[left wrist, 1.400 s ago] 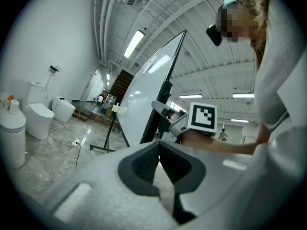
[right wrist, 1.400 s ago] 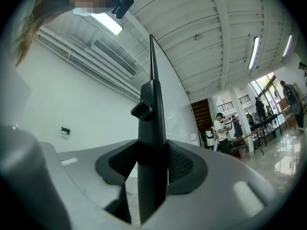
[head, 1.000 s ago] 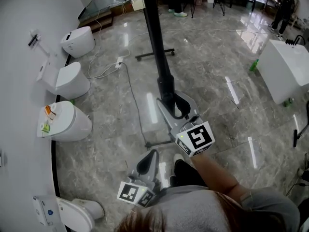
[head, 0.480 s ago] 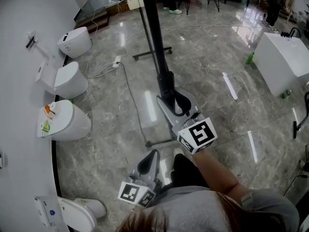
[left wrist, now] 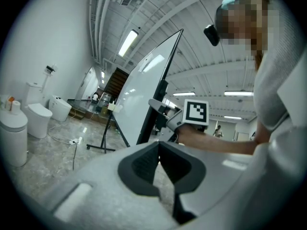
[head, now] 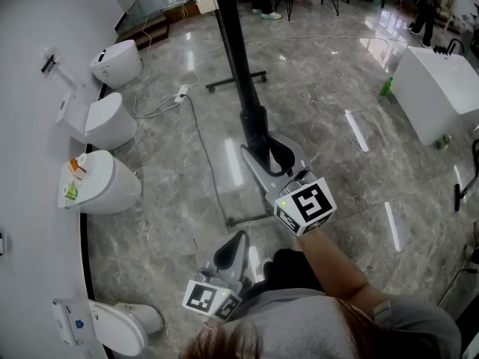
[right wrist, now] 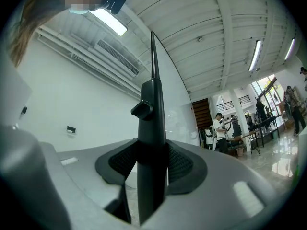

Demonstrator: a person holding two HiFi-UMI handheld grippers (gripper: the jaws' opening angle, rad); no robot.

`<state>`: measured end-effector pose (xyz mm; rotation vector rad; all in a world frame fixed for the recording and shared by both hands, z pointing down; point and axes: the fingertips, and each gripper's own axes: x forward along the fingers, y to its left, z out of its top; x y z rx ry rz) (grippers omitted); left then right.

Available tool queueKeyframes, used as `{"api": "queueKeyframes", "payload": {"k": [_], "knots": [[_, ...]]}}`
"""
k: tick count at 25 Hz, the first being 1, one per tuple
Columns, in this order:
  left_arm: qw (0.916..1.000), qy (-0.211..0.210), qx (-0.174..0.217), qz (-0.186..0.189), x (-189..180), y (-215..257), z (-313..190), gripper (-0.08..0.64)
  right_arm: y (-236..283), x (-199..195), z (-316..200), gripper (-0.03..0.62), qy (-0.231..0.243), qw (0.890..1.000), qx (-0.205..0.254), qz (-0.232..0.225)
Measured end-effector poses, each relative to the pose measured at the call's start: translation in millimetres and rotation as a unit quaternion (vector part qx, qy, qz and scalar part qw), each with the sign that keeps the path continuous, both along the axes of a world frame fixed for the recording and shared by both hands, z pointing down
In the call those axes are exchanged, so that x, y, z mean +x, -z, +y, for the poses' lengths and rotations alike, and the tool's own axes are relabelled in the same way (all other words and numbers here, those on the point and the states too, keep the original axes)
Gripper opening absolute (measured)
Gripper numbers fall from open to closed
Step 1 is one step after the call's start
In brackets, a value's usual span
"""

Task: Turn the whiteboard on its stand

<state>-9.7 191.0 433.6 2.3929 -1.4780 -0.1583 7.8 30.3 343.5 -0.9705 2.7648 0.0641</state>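
The tall white whiteboard with a black frame stands edge-on on its wheeled stand on the grey marble floor. The right gripper, arm stretched forward, pinches the board's black edge. The left gripper, low by the body, has its jaws pressed together, empty.

1. In the head view, the right gripper, clamped on the whiteboard's dark edge, has moved slightly up the picture, away from the person.
2. The whiteboard's edge has swung with it; its top now sits further left.
3. The white box at right appears slightly higher.
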Motion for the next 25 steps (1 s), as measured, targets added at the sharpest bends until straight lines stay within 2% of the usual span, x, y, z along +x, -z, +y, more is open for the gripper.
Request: {"api": "queueKeyframes", "payload": {"k": [9, 25], "knots": [[0.9999, 0.010, 0.012, 0.000, 9.7, 7.2, 9.3, -0.003, -0.9, 8.6, 27.3, 0.172, 0.010, 1.000, 0.004, 0.000], [0.9997, 0.017, 0.017, 0.003, 50.8, 10.9, 41.8, -0.003, -2.6, 31.9, 76.5, 0.170, 0.029, 1.000, -0.004, 0.002]]}}
